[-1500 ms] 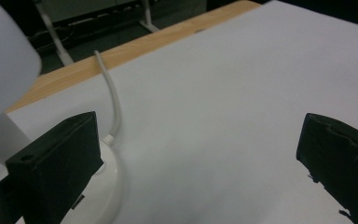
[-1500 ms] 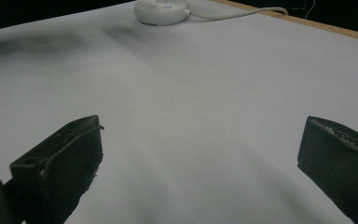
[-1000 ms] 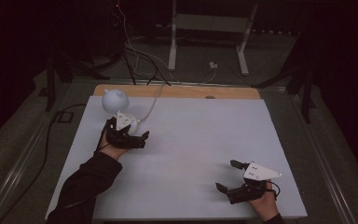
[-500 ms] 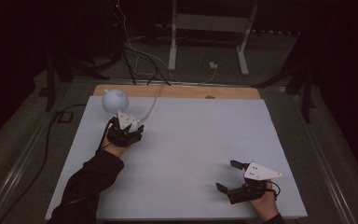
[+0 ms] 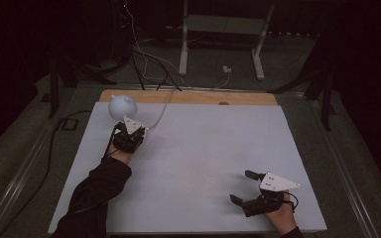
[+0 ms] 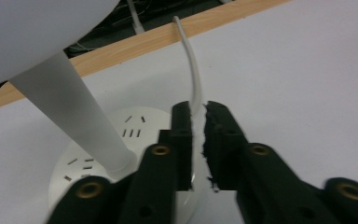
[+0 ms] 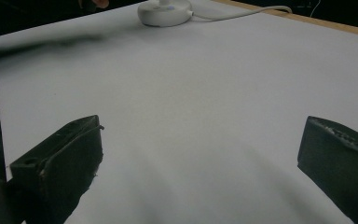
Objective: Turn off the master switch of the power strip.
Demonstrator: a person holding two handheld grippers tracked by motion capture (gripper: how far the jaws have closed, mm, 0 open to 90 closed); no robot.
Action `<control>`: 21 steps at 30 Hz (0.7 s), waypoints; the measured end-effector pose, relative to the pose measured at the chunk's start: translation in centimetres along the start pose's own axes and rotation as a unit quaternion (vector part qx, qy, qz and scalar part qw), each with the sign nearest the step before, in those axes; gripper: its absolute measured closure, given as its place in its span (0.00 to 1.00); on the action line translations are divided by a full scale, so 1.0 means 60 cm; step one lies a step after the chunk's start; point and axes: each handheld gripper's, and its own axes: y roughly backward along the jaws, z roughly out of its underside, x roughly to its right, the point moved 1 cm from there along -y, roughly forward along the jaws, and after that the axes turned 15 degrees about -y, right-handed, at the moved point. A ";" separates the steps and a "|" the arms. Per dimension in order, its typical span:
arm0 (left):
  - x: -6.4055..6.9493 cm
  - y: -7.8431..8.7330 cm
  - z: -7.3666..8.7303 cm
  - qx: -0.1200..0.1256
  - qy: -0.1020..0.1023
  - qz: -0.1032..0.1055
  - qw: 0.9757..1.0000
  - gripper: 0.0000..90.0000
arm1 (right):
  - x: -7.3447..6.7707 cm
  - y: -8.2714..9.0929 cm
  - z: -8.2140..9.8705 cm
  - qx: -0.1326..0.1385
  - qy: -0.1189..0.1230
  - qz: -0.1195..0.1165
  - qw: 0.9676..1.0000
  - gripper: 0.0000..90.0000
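Pinching white cord (image 6: 193,88) — left tongs (image 6: 199,122), its own view | right tongs (image 5: 244,187) wide, empty

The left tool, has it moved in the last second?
Yes. The left tool has crept toward the lamp and the table's wooden far edge, now shut on the white cord.

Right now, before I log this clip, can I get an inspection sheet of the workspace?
Surface: white table top, wooden strip along the far edge.
Job's things: white lamp with round head, on a round base at the far left.
Clutter: nothing seen.
Grippers: left gripper shut on the lamp's white cord; right gripper open, near right.
Cables: cord runs off the far edge; more wires on the floor.
Surroundings: dark room, white stand behind.
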 end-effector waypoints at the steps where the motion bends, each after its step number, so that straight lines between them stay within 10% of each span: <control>1: -0.001 -0.003 0.001 -0.002 0.000 0.000 1.000 1.00 | 0.000 0.000 0.000 0.000 0.000 0.000 1.000 0.00; 21: 0.015 -0.039 0.016 -0.033 -0.085 -0.034 0.995 1.00 | 0.000 0.001 0.000 0.000 -0.001 0.000 1.000 0.00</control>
